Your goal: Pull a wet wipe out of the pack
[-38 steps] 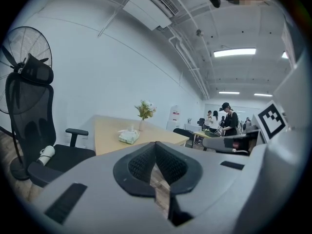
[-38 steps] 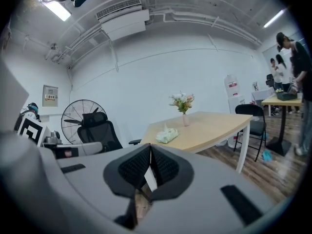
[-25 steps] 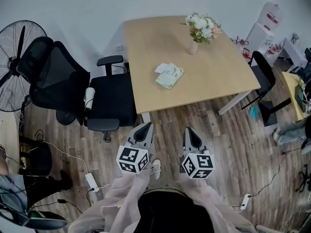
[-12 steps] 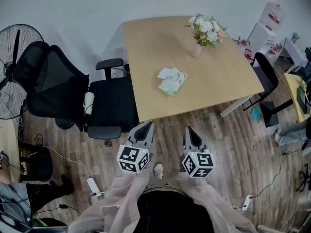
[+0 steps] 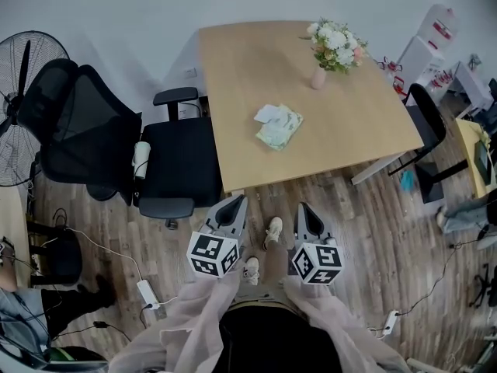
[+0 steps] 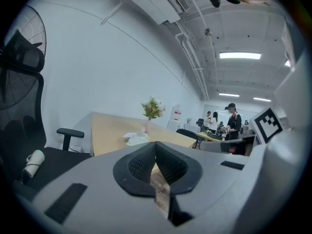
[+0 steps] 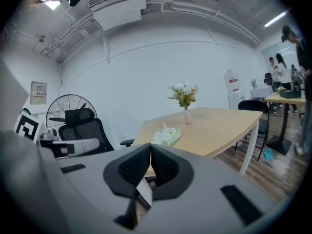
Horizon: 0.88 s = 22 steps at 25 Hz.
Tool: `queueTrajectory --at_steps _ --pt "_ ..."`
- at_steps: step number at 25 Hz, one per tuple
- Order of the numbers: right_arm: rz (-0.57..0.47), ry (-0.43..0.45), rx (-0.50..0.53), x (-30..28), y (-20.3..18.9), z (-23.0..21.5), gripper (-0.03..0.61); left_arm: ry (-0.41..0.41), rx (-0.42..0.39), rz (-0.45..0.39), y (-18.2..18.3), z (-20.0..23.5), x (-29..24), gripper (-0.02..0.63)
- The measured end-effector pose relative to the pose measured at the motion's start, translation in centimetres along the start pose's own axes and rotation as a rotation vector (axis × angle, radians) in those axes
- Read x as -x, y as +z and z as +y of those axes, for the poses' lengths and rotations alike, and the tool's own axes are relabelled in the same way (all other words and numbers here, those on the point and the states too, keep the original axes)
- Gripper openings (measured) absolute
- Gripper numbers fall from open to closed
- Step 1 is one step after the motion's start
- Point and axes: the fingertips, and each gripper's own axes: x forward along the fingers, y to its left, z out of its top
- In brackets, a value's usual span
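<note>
Approach step, by my read; nothing is being gripped yet. The left gripper [image 5: 232, 203] and right gripper [image 5: 304, 209] are both pointing forward over the wood floor, side by side. Both are closed with pad tips meeting and nothing between them.

The pale green soft wet wipe pack [image 5: 279, 127] is lying on the light wooden table [image 5: 248, 61], well ahead of both grippers and roughly between their lines. A white wipe [image 5: 266, 113] is sticking out at its far-left end, and a pink vase of flowers [image 5: 334, 43] is standing beyond it.

Next move, probably: reaching in over the table edge and opening the jaws. One gripper pins the pack while the other pinches the wipe.
</note>
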Motion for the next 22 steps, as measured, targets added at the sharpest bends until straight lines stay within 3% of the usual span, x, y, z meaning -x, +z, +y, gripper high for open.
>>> queueTrajectory --at_steps 10,22 --pt "0.005 0.013 -0.009 -2.4 0.8 -0.9 0.012 -0.002 -0.001 0.008 0.5 0.6 -2.5 0.011" --pt "0.016 0.013 -0.013 -8.1 3.0 -3.9 0.012 0.001 -0.001 0.031 2.0 3.0 -9.2 0.011"
